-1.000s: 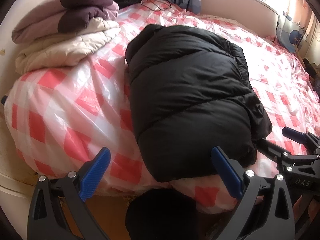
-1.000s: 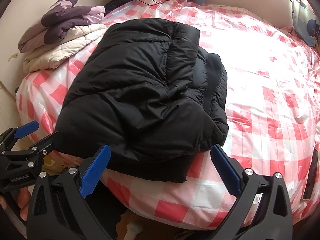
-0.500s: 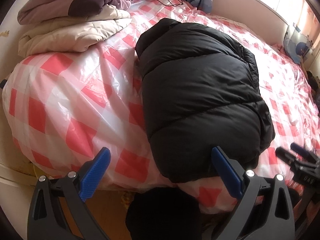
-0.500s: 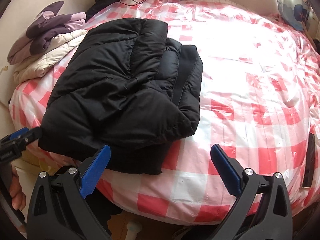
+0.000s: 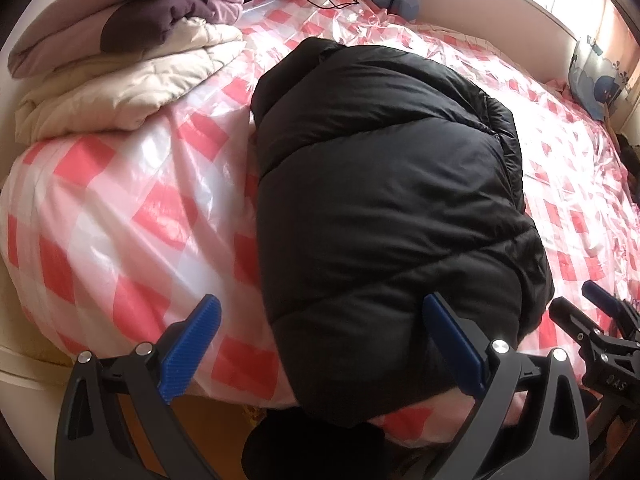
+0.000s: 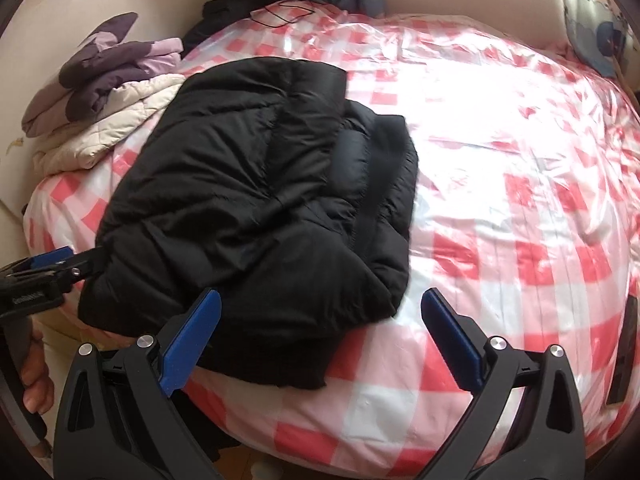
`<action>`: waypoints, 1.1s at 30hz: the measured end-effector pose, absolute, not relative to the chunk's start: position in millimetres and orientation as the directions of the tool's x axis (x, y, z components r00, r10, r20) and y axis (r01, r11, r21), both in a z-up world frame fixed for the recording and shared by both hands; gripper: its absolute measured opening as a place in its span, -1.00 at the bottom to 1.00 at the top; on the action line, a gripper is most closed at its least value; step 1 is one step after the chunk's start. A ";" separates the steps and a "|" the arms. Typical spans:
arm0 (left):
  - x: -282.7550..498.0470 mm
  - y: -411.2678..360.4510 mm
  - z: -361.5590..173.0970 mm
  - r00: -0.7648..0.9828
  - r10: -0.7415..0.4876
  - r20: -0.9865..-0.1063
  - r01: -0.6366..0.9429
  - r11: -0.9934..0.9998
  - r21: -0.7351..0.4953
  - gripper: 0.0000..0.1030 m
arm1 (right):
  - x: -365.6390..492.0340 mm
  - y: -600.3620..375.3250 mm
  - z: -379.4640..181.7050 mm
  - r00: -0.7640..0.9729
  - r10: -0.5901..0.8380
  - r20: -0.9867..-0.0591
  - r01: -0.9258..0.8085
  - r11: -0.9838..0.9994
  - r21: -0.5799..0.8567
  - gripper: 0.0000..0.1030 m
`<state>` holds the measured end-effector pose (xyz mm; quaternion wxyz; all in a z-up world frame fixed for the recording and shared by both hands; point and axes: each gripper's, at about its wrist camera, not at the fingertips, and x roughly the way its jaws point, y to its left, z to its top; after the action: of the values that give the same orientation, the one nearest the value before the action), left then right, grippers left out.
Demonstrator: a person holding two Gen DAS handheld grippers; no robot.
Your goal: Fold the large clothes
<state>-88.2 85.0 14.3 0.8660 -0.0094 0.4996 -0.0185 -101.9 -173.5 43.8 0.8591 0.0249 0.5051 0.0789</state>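
A black puffer jacket (image 5: 392,200) lies folded into a thick bundle on the bed, near its front edge; it also shows in the right wrist view (image 6: 256,208). My left gripper (image 5: 320,340) is open and empty, just in front of the jacket's near left edge. My right gripper (image 6: 320,332) is open and empty, over the jacket's near right corner. Each gripper shows at the edge of the other's view: the right one (image 5: 592,316) and the left one (image 6: 60,264).
The bed has a red-and-white checked plastic cover (image 5: 120,208). Folded purple and cream quilts (image 5: 120,60) lie at its far left. Dark clothes (image 6: 240,4) and a blue-patterned pillow (image 6: 600,32) lie at the far side. A dark flat object (image 6: 624,344) lies at the right edge.
Both grippers have shifted slightly around the jacket, staying open. The jacket has not moved on the bed.
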 end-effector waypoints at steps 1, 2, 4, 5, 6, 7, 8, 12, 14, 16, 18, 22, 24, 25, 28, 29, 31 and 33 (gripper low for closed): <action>-87.4 82.9 14.8 0.500 -0.032 -0.865 0.021 0.999 -0.025 0.88 | -100.0 -171.4 44.2 0.478 0.165 -0.863 -0.117 0.985 0.123 0.88; -86.7 81.3 15.2 0.501 -0.020 -0.865 0.016 1.000 -0.014 0.88 | -98.8 -169.9 44.6 0.479 0.173 -0.861 -0.122 0.984 0.130 0.88; -85.2 79.3 14.5 0.498 0.001 -0.867 0.003 1.000 0.003 0.88 | -97.5 -168.3 43.5 0.477 0.181 -0.860 -0.124 0.983 0.138 0.88; -84.7 78.6 14.3 0.497 0.004 -0.868 0.002 1.000 0.005 0.88 | -97.3 -168.5 42.4 0.475 0.181 -0.861 -0.123 0.983 0.139 0.88; -84.7 78.1 14.3 0.498 0.004 -0.867 0.002 1.000 0.006 0.88 | -97.6 -168.3 41.7 0.473 0.181 -0.862 -0.121 0.983 0.140 0.88; -84.3 78.8 13.9 0.495 -0.001 -0.869 0.004 1.000 0.001 0.88 | -98.2 -168.0 40.8 0.471 0.181 -0.864 -0.120 0.983 0.141 0.88; -84.2 79.1 13.8 0.493 -0.003 -0.870 0.000 1.000 -0.004 0.88 | -98.8 -168.5 40.0 0.468 0.178 -0.865 -0.117 0.983 0.139 0.88; -85.4 78.7 15.2 0.487 0.013 -0.874 -0.011 1.000 0.009 0.88 | -103.1 -169.1 40.6 0.469 0.178 -0.865 -0.108 0.984 0.144 0.88; -86.9 79.0 16.1 0.481 0.005 -0.877 -0.009 1.000 0.001 0.88 | -106.2 -167.6 42.8 0.473 0.179 -0.863 -0.109 0.984 0.145 0.88; -89.0 80.3 16.7 0.474 -0.012 -0.880 -0.004 1.000 -0.016 0.88 | -109.1 -164.9 45.2 0.476 0.178 -0.861 -0.113 0.983 0.141 0.88; -92.0 81.8 17.6 0.467 -0.040 -0.883 0.004 0.999 -0.044 0.88 | -113.1 -161.3 48.8 0.480 0.177 -0.859 -0.118 0.983 0.137 0.88; -101.5 84.7 23.2 0.477 -0.100 -0.873 0.030 0.995 -0.097 0.88 | -120.2 -157.3 55.3 0.488 0.180 -0.854 -0.126 0.983 0.136 0.88; -109.5 91.1 29.2 0.521 -0.072 -0.851 -0.013 0.996 -0.092 0.88 | -124.1 -155.4 57.1 0.488 0.183 -0.853 -0.128 0.982 0.138 0.88; -112.5 93.2 32.2 0.541 -0.055 -0.840 -0.028 0.996 -0.083 0.88 | -126.3 -154.7 57.6 0.487 0.185 -0.853 -0.128 0.982 0.140 0.88; -120.7 95.7 40.8 0.573 -0.003 -0.819 -0.051 0.998 -0.039 0.88 | -133.9 -151.8 59.7 0.486 0.185 -0.854 -0.134 0.982 0.136 0.88; -123.0 95.0 43.1 0.584 0.027 -0.811 -0.055 0.998 -0.007 0.88 | -135.9 -150.9 60.6 0.487 0.185 -0.854 -0.135 0.982 0.135 0.88; -125.7 94.2 44.6 0.576 0.054 -0.815 -0.060 0.998 0.024 0.88 | -138.9 -150.1 63.1 0.490 0.184 -0.852 -0.137 0.982 0.133 0.88; -124.6 93.8 41.1 0.540 0.038 -0.841 -0.042 0.999 0.018 0.88 | -142.1 -149.8 66.5 0.495 0.185 -0.849 -0.139 0.981 0.133 0.88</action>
<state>-124.6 93.8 41.1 0.8776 -0.0023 0.4788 0.0227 -142.1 -149.8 66.5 0.8641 0.0233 0.4939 0.0935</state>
